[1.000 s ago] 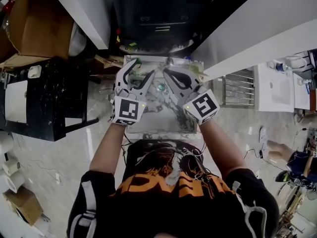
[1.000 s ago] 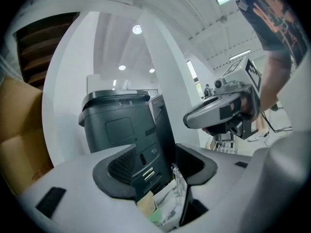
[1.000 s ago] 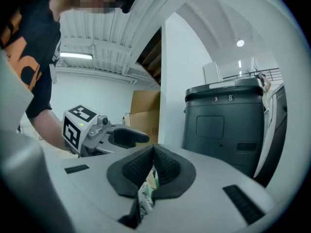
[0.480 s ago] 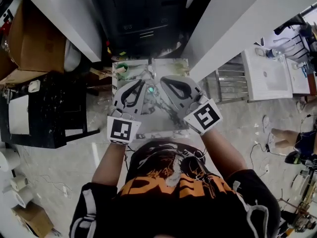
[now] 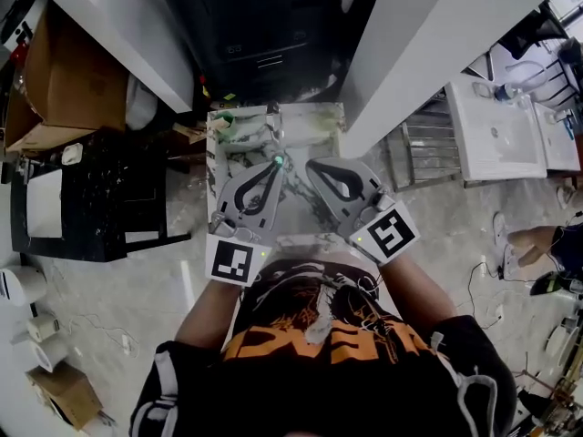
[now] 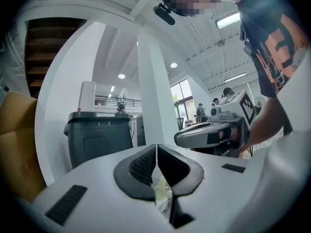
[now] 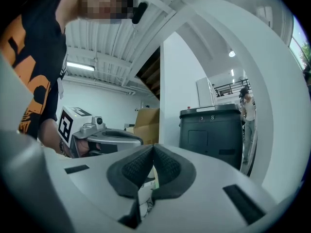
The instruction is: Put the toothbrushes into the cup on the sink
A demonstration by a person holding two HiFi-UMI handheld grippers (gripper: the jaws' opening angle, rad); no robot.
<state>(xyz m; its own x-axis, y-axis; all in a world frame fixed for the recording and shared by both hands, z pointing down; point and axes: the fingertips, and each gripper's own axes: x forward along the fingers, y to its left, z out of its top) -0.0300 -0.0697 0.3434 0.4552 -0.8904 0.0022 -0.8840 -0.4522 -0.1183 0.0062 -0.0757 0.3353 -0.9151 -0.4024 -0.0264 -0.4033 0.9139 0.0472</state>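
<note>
The green cup [image 5: 223, 122] stands in the back left corner of the marbled sink [image 5: 314, 130], near the left hand-held gripper [image 5: 275, 167] but not touching it. That gripper's jaws are pressed together. A teal speck [image 5: 276, 160] at its tips is too small to name. The right hand-held gripper [image 5: 313, 165], just beside it, is also closed, with nothing visible between its pads. Only the head view shows the cup and sink. Both gripper views tilt upward to a black bin [image 6: 97, 135] and a white column [image 6: 153, 106].

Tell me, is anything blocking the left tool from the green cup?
Nothing clear does. The left tool, shut, hovers over the marble sink; the green cup stands apart at its far left corner.
</note>
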